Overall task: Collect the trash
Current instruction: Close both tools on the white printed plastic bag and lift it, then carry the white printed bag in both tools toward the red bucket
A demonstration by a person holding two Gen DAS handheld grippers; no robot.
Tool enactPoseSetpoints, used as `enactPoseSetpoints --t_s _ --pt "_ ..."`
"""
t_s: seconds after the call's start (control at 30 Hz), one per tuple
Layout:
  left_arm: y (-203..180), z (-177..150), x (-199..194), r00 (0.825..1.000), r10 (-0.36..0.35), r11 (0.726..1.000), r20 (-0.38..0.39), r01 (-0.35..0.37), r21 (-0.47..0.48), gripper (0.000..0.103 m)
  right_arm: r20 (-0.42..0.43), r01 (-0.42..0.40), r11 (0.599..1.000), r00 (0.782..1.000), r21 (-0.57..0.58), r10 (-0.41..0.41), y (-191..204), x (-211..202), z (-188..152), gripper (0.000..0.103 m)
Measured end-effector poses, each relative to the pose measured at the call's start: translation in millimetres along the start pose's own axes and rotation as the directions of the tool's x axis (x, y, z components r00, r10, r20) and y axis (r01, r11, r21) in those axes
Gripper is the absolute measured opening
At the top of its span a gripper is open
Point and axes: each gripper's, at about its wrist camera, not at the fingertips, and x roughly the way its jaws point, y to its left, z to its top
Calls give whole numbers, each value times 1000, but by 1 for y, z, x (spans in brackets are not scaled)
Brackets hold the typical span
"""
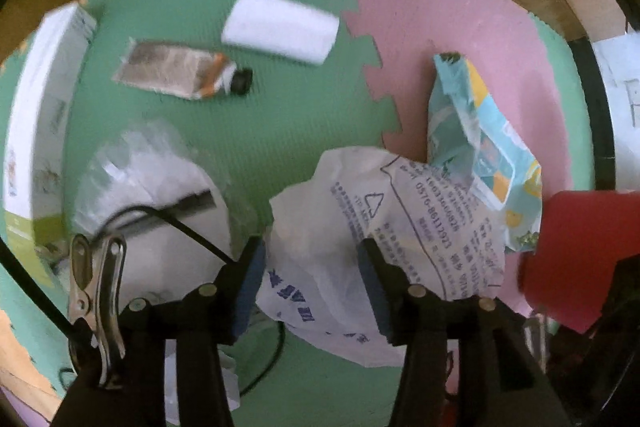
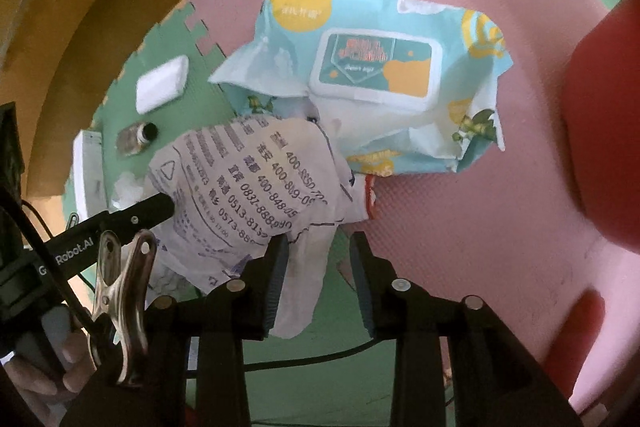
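A crumpled white plastic bag (image 1: 360,223) with blue print lies on the foam mat. My left gripper (image 1: 312,259) points down over it, open, with the bag bulging between its two pads. In the right wrist view the same bag (image 2: 248,179) shows, and a loose flap of it hangs between the fingers of my right gripper (image 2: 320,255), which is open; the flap lies against the left pad only. A black finger (image 2: 154,209) of the left gripper touches the bag's left side. A blue and yellow wet-wipes pack (image 1: 476,131) (image 2: 380,75) lies just beyond the bag.
On the green mat lie a squeezed tube (image 1: 180,71) with a black cap, a white tissue pack (image 1: 280,27), crumpled clear plastic (image 1: 152,179) and a white box (image 1: 40,107). A blurred red object (image 2: 600,131) stands close on the right. A hand (image 2: 40,367) shows low left.
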Motion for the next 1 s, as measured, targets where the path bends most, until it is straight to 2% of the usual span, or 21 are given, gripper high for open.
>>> enactPoseSetpoints --t_s 0.13,0.27,0.33,0.4,0.47,0.5,0.63,0.9,1.0 --pt "4 -6 15 998 -50 998 -41 48 -48 52 -34 42 999 999 -7 -43 -3 13 -3 33" --pt "2 -11 26 997 -47 998 -61 45 -46 52 -64 44 999 997 19 -42 -9 21 -5 33" --pt "1 -13 27 997 -41 999 -61 39 -31 49 -66 44 999 997 20 -42 -10 24 -5 33" --pt "-4 -16 28 997 -51 999 -54 50 -17 27 -68 41 999 997 19 -40 -11 25 -4 33" --pt "-6 -18 27 997 -61 998 -56 60 -10 16 -67 22 1000 998 19 -21 -11 24 -5 26" --pt "-6 -19 26 996 -65 998 -54 65 -9 14 -66 15 1000 998 18 -14 -11 23 -6 20" --pt "-2 -22 12 997 -70 998 -37 70 -4 10 -44 16 1000 999 -25 -17 -5 13 -9 11" --pt "-1 -34 -53 992 -113 994 51 112 18 8 14 5 995 1000 -100 -4 14 -23 -20 8" --pt "-7 -30 -80 988 -130 991 85 127 37 8 48 1 992 999 -127 5 20 -48 -27 8"
